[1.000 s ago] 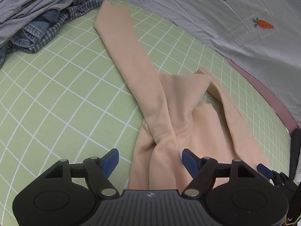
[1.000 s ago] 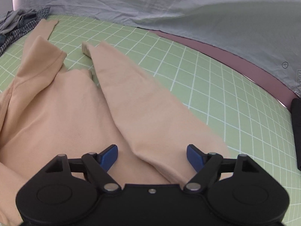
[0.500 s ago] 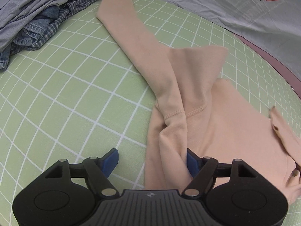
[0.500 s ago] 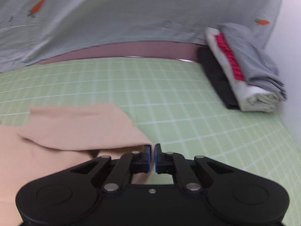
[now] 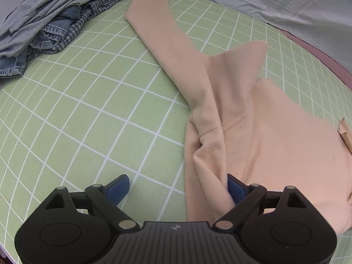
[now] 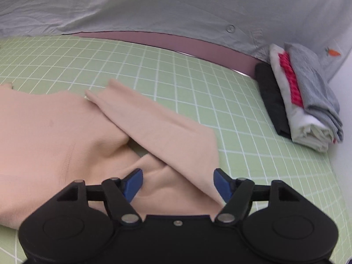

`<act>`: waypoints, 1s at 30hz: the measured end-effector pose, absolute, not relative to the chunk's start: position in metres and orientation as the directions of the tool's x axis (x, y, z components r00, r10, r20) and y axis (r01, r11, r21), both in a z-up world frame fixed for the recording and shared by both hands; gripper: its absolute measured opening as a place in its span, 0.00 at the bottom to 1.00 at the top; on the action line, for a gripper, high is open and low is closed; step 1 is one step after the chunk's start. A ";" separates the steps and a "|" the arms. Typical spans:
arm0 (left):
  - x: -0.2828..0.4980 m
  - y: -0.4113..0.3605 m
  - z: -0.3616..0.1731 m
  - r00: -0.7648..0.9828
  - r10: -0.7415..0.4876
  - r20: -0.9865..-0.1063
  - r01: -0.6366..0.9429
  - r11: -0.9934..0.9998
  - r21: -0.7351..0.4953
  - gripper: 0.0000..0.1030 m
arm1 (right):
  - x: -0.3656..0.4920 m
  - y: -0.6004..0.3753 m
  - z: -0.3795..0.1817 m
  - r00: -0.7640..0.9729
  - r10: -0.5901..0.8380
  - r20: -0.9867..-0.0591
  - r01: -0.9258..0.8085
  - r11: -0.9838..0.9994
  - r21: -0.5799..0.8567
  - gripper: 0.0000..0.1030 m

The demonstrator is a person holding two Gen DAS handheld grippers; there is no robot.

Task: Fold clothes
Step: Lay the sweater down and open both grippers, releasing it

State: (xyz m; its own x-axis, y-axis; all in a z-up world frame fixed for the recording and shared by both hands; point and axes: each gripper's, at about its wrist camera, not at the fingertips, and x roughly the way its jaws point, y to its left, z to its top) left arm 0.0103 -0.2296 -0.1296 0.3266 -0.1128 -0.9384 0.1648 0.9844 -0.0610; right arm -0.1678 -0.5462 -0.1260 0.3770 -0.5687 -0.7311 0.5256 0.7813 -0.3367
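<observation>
A peach long-sleeved top (image 5: 275,145) lies flat on the green grid mat (image 5: 88,110) that covers the worktop. In the left wrist view one sleeve (image 5: 167,50) runs long and straight from the shoulder seam up and to the left, its cuff pointing at the heap of unfolded clothes (image 5: 44,22): grey cloth, denim and a checked shirt, at the mat's far left corner. The cuff stops short of that heap, with bare mat between them. Beside the sleeve a corner of the top's body is turned over.

The left gripper (image 5: 178,187) points steeply down at the top's near edge. Its jaws are opening; a ridge of peach cloth below the shoulder seam rises between the blue fingers (image 5: 235,189) and lies against the right-hand one, while the other finger stands over bare mat, so nothing is clamped.

In the right wrist view the other sleeve (image 6: 158,127) is laid slantwise over the body, its long axis running from near right to far left, cuff pointing away from the folded stack (image 6: 303,101) of black, white and grey garments at the mat's right edge. The right gripper (image 6: 178,184) is opening, its fingers spread over that sleeve's root without gripping it. A grey sheet (image 6: 176,4) with small carrot prints hangs behind the mat.
</observation>
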 end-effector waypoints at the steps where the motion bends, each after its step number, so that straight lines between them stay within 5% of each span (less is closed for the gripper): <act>1: 0.010 -0.228 -0.131 0.325 -0.109 -0.940 0.159 0.986 -0.059 0.92 | -0.159 -0.547 -0.129 0.379 -0.570 -0.729 0.498 0.789 -0.359 0.72; 5: 0.011 -0.225 -0.135 0.310 -0.093 -0.946 0.131 0.990 -0.054 0.98 | -0.144 -0.554 -0.131 0.412 -0.559 -0.720 0.456 0.810 -0.369 0.70; 9: 0.012 -0.225 -0.137 0.309 -0.080 -0.948 0.126 0.991 -0.042 1.00 | -0.150 -0.575 -0.127 0.433 -0.522 -0.735 0.519 0.811 -0.270 0.14; 13: 0.011 -0.227 -0.137 0.316 -0.075 -0.946 0.134 0.990 -0.034 1.00 | -0.178 -0.612 -0.124 0.345 -0.610 -0.713 0.688 0.681 -0.250 0.05; 17: 0.011 -0.229 -0.136 0.318 -0.074 -0.945 0.145 0.989 -0.029 1.00 | -0.224 -0.661 -0.129 0.158 -0.684 -0.712 0.832 0.480 -0.276 0.05; 23: 0.015 -0.230 -0.135 0.299 -0.074 -0.951 0.148 0.988 -0.030 1.00 | -0.271 -0.675 -0.143 -0.002 -0.675 -0.738 0.873 0.359 -0.331 0.29; 28: 0.025 -0.221 -0.127 0.264 -0.136 -0.955 0.119 0.987 -0.107 1.00 | -0.270 -0.654 -0.144 0.026 -0.680 -0.733 0.878 0.366 -0.309 0.60; 30: 0.030 -0.214 -0.117 0.295 -0.159 -0.942 0.103 0.986 -0.134 1.00 | -0.264 -0.648 -0.144 0.033 -0.684 -0.729 0.874 0.374 -0.311 0.63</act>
State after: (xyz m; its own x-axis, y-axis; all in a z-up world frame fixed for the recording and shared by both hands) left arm 0.0298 -0.2136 -0.1165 0.2950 -0.1590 -0.9422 0.1034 0.9856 -0.1340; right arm -0.2641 -0.6479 -0.1442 0.0331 -0.6840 -0.7287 0.8737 0.3739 -0.3113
